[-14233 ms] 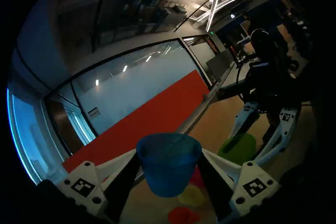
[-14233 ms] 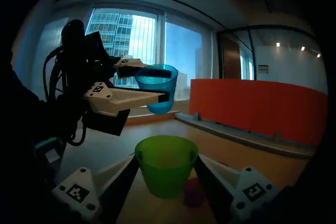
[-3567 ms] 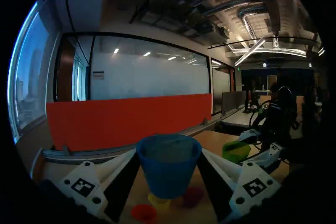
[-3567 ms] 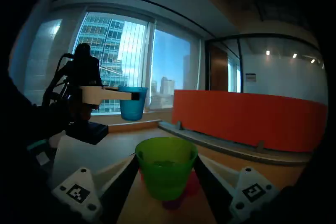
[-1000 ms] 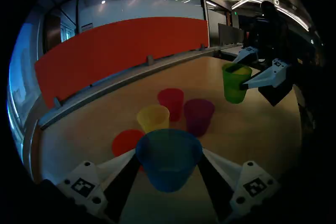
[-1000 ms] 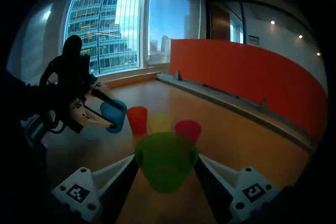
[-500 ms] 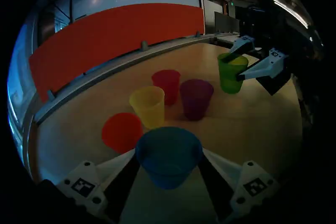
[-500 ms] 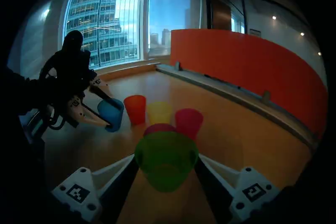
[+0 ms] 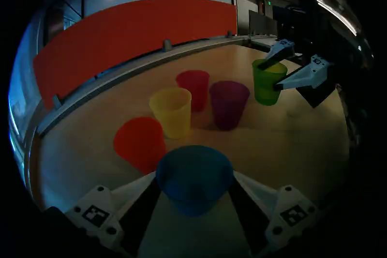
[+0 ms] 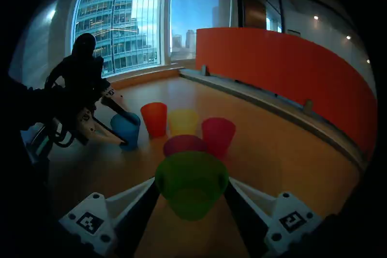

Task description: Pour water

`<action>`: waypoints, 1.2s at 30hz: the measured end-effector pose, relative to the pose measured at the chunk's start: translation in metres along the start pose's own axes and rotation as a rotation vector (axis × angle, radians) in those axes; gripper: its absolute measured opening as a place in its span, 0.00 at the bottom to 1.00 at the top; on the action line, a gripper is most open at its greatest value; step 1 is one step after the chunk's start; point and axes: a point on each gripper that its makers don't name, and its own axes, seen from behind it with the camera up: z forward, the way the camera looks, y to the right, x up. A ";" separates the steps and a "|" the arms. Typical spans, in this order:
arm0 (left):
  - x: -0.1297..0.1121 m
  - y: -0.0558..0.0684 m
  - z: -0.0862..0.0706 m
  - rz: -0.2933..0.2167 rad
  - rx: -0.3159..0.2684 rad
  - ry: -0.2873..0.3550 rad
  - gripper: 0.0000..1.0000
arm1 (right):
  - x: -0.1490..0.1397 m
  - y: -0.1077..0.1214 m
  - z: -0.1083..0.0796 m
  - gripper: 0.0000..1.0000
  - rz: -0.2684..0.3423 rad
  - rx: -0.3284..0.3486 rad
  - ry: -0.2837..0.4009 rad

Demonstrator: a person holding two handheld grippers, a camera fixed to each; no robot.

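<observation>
left gripper view: looks along left gripper (image 9: 194, 183), both fingers pinching blue cup (image 9: 194, 171) at its sides, upright, low over table (image 9: 290, 146).
right gripper view: right gripper (image 10: 191, 188) clamped by both fingers on green cup (image 10: 191, 175), upright, low over same table.
risk, knock-over: judged likely on any brush of a held cup against the standing cluster; light plastic, close ahead of both grippers.
risk, slip: smooth tapered walls, two contact points only; possible rotation or slide in the grip once tilted.
risk, spill: two small rims to line up; possible miss and wet table with a fast tilt or rims apart.
risk, release: possible topple of a cup set down off level.
blue cup contents: interior dark; no telling of water.
green cup contents: translucent wall, darker toward base; level not readable.
orange cup (image 9: 140, 142): upright on table, near blue cup; inside hidden.
yellow cup (image 9: 171, 111): upright, just beside orange cup; inside too dim to judge.
red cup (image 9: 193, 88): upright, behind yellow cup.
purple cup (image 9: 228, 104): upright, near green cup.
task cups, placing: blue and green well apart, cluster between.
</observation>
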 end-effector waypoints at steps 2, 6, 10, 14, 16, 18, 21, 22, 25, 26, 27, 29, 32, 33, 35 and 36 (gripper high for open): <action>-0.001 0.001 0.001 -0.005 -0.002 0.002 0.87 | -0.002 0.000 0.001 0.90 0.002 -0.002 -0.002; -0.002 0.001 0.000 -0.010 -0.005 0.004 0.87 | -0.005 0.001 0.002 0.90 0.005 -0.007 -0.008; -0.004 0.000 -0.002 -0.015 -0.006 0.002 0.87 | -0.007 0.001 0.002 0.90 0.008 -0.009 -0.009; -0.007 -0.002 -0.005 -0.022 -0.005 -0.001 0.87 | -0.010 0.001 0.003 0.90 0.009 -0.012 -0.012; -0.009 -0.003 -0.006 -0.027 -0.004 -0.003 0.87 | -0.012 0.001 0.004 0.90 0.010 -0.014 -0.015; -0.011 -0.004 -0.006 -0.031 -0.003 -0.007 0.87 | -0.013 0.001 0.005 0.90 0.010 -0.015 -0.017; -0.015 -0.006 -0.007 -0.036 0.001 -0.013 0.87 | -0.016 0.000 0.007 0.90 0.012 -0.016 -0.022; -0.016 -0.007 -0.007 -0.035 0.004 -0.018 0.87 | -0.017 0.000 0.007 0.90 0.012 -0.017 -0.023; -0.020 -0.008 -0.007 -0.031 0.010 -0.029 0.87 | -0.020 0.000 0.009 0.90 0.013 -0.020 -0.028; -0.021 -0.007 -0.007 -0.028 0.009 -0.030 0.87 | -0.021 0.000 0.010 0.90 0.013 -0.020 -0.029; -0.022 -0.007 -0.007 -0.025 0.009 -0.032 0.87 | -0.022 0.000 0.010 0.90 0.014 -0.022 -0.031; -0.023 -0.005 -0.007 -0.022 0.005 -0.036 0.87 | -0.024 0.000 0.012 0.90 0.017 -0.023 -0.034; -0.027 -0.005 -0.008 -0.019 0.004 -0.046 0.87 | -0.027 0.000 0.014 0.90 0.022 -0.023 -0.037; -0.028 -0.005 -0.008 -0.019 0.005 -0.051 0.87 | -0.028 0.000 0.015 0.90 0.024 -0.023 -0.037; -0.031 -0.006 -0.009 -0.019 0.009 -0.059 0.87 | -0.030 0.000 0.016 0.90 0.027 -0.024 -0.038; -0.033 -0.006 -0.009 -0.019 0.011 -0.063 0.87 | -0.031 0.000 0.017 0.90 0.028 -0.024 -0.038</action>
